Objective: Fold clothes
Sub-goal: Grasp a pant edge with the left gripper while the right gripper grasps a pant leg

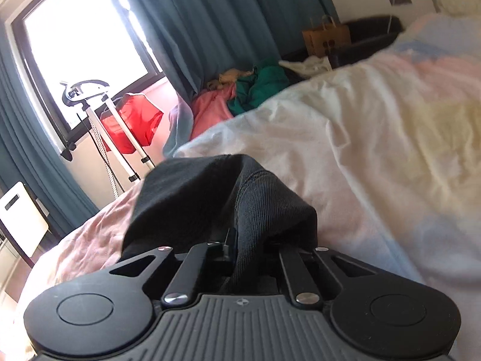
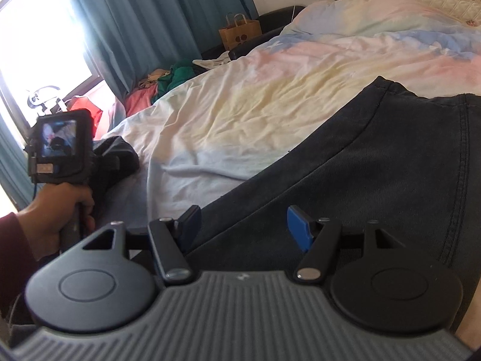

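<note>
dark garment [image 2: 375, 162] spread on bed, one end bunched, lifted

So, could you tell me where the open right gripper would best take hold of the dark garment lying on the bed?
Probably the stitched hem edge of the dark garment, coming from the bare duvet side with one finger slid under. The right gripper hangs open over flat cloth, which offers no fold to pinch; the edge does. The left gripper already holds another part, bunched.

Black garment [image 2: 375, 162], pastel rainbow duvet [image 2: 270, 96]
</note>
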`<state>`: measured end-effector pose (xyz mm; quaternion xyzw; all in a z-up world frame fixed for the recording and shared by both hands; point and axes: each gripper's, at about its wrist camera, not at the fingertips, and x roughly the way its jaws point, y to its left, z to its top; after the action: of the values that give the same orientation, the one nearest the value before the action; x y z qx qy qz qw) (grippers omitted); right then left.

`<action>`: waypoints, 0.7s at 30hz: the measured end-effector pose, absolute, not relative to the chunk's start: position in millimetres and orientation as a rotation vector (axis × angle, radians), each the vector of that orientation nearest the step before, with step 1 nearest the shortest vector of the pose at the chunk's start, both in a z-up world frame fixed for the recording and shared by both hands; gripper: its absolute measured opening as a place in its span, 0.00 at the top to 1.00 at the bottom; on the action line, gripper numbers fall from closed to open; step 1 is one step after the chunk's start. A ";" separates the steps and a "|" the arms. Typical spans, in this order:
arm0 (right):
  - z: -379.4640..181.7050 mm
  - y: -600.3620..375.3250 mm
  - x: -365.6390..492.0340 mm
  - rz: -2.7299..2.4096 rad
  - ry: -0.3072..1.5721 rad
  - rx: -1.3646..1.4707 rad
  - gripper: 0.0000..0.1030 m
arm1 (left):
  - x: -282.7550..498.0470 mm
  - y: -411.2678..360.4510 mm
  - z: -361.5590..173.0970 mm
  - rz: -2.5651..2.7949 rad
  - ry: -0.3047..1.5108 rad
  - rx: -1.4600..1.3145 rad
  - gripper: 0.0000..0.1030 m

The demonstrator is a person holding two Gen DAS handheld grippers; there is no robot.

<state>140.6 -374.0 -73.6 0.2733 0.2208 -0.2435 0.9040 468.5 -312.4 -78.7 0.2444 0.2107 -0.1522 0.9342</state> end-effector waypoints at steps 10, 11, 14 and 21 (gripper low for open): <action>-60.1 -365.5 122.8 -0.455 0.444 0.577 0.36 | 370.4 -115.4 -6.0 -0.218 0.421 0.023 0.93; -59.6 -363.1 122.2 -0.439 0.450 0.574 0.35 | 361.0 -94.0 -3.1 -0.199 0.426 -0.015 0.93; -58.0 -350.6 123.4 -0.370 0.478 0.546 0.35 | 333.0 -29.8 5.5 -0.140 0.440 -0.131 0.93; -61.9 -320.2 134.4 -0.133 0.597 0.595 0.35 | 324.2 59.1 -29.4 -0.043 0.556 -0.332 0.92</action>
<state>134.4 -320.2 -61.9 0.2887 0.2898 -0.0647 0.9102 324.2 59.1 -29.4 -0.1633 0.2730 -0.0210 0.9478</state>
